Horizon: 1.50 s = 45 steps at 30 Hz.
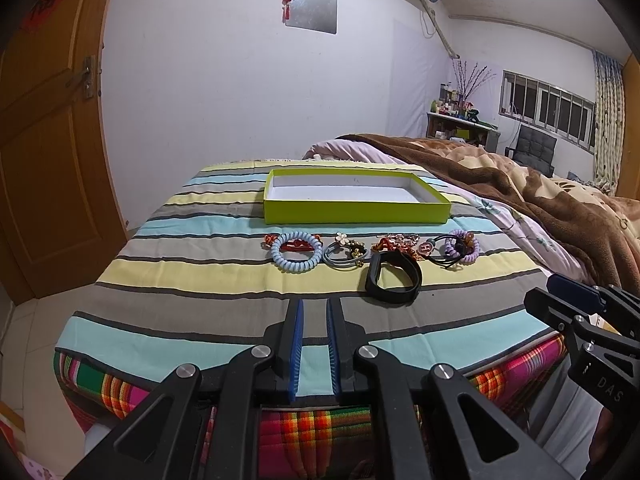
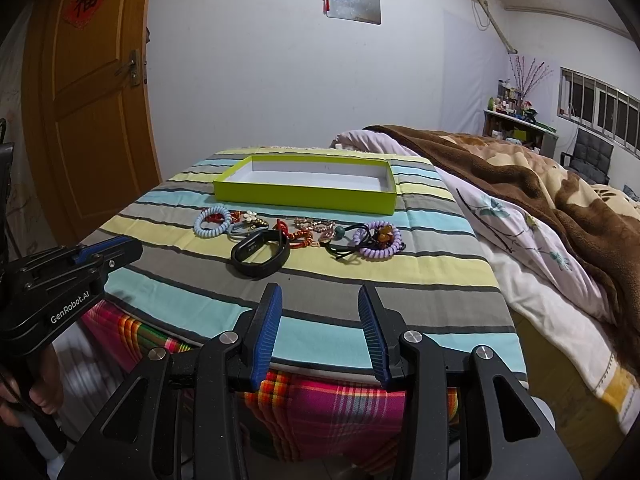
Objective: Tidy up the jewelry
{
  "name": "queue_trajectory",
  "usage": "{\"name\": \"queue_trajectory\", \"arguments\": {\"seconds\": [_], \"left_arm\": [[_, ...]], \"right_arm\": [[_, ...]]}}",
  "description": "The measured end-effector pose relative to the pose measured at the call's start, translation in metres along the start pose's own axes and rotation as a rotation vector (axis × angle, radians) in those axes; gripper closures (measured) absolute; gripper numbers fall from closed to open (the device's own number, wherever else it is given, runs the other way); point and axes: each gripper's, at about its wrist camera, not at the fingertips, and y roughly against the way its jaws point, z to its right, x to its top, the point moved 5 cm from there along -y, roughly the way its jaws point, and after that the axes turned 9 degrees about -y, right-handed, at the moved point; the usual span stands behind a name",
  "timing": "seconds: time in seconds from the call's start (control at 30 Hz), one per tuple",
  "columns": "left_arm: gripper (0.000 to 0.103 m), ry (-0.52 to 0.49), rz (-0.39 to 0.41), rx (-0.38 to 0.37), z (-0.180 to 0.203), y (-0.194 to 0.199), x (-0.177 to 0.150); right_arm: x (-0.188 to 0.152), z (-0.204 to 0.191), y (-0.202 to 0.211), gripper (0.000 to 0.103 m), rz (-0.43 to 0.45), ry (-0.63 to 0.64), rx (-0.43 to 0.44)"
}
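Note:
A shallow green box (image 1: 356,210) (image 2: 304,196) with a white inside stands empty at the far side of the striped cloth. In front of it lies a row of jewelry: a light blue coil band (image 1: 295,256) (image 2: 212,222), a flower hair tie (image 1: 344,258), a black wristband (image 1: 394,282) (image 2: 261,256), red and gold charms (image 1: 394,245), and a purple coil band (image 1: 464,249) (image 2: 380,243). My left gripper (image 1: 315,308) hovers over the cloth's near edge, its jaws narrowly apart and empty. My right gripper (image 2: 320,300) is open and empty, short of the wristband.
The striped cloth (image 1: 224,280) covers a low table with a plaid cover below. A bed with a brown blanket (image 2: 540,192) lies to the right. A wooden door (image 2: 88,112) stands at the left. The other gripper shows at each view's edge (image 1: 580,312) (image 2: 72,276).

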Motion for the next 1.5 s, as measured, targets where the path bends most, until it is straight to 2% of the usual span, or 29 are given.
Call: {"name": "queue_trajectory", "arguments": {"seconds": [1.5], "left_arm": [[0.092, 0.002, -0.001, 0.005, -0.0004, 0.0044, 0.0010]], "right_arm": [[0.0004, -0.0014, 0.0012, 0.062, 0.002, 0.001, 0.000]]}}
